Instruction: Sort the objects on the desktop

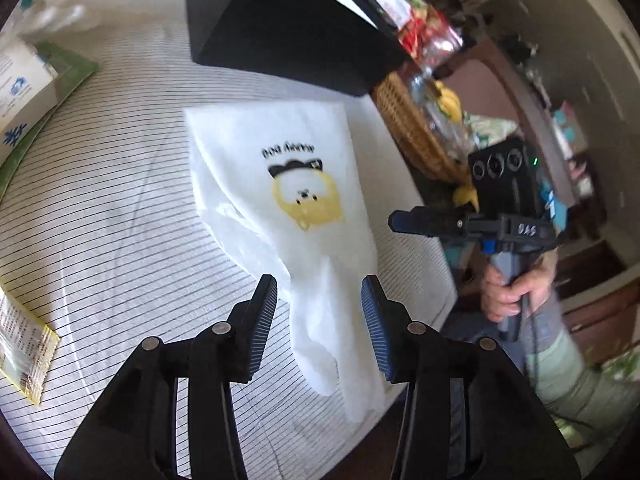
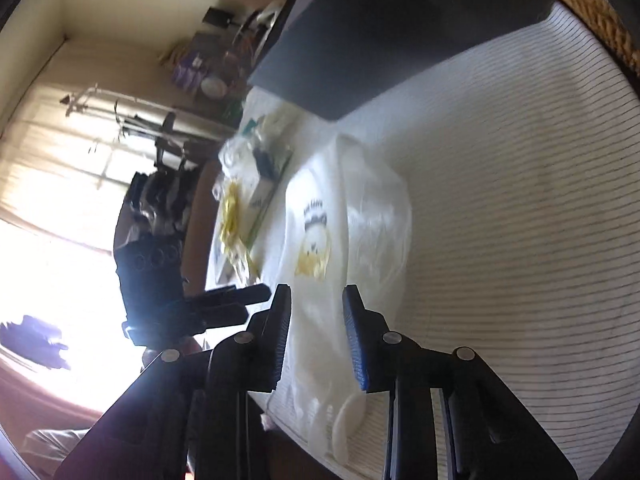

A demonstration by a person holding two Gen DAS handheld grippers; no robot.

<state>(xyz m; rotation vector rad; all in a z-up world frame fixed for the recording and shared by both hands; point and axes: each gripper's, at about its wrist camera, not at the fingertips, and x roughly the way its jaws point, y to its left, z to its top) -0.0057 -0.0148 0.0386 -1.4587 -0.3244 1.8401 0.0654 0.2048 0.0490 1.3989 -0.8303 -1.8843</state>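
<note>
White cloth w/ thin dark stripes covers the table (image 1: 120, 208). On it I see a white plastic bag (image 1: 288, 208) w/ a yellow cartoon print, lying flat near the table's edge, its handle end running between my left gripper (image 1: 319, 284) fingers. Those fingers are spread, not pinching anything. A black box (image 1: 288, 28) sits beyond the bag; a wicker basket (image 1: 412, 124) is just past the table edge. At left there's a carton (image 1: 24, 92) on a green sheet and a yellow printed packet (image 1: 24, 344), both cut off by the frame.

Right gripper (image 2: 316, 292) fingers are also spread, over the bag's near end, no contact I can confirm. Room behind: bright window blown out to white, shelves blurred, clutter on the table's far side too smeared to identify.
</note>
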